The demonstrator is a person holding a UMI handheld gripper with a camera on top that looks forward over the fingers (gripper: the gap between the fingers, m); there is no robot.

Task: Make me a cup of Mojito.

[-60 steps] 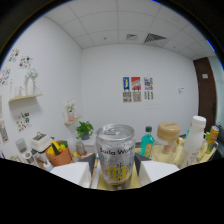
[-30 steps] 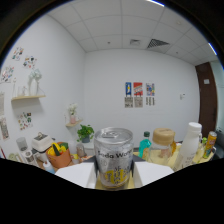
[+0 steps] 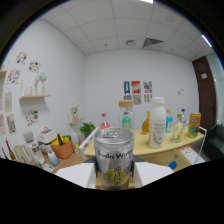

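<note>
A silver soda water can (image 3: 114,159) with a yellow band stands upright between my fingers, held in the air. My gripper (image 3: 114,176) is shut on it, one white finger (image 3: 76,174) at its left side and the other finger (image 3: 150,173) at its right. Beyond the can a light wooden table (image 3: 150,150) carries the drink items: a tall white bottle (image 3: 157,122), a cork-lidded jar (image 3: 126,117), a pink-topped bottle (image 3: 104,121) and a yellow can (image 3: 194,124). The can's base is hidden.
An orange basket (image 3: 62,148) and a small green plant (image 3: 88,129) sit left of the can. A wall shelf (image 3: 33,96) hangs at the left. Posters (image 3: 137,90) hang on the far wall beside a dark door (image 3: 208,90).
The gripper has risen with the can still held. The table top now shows beneath the bottles, which look farther off and have slid slightly left.
</note>
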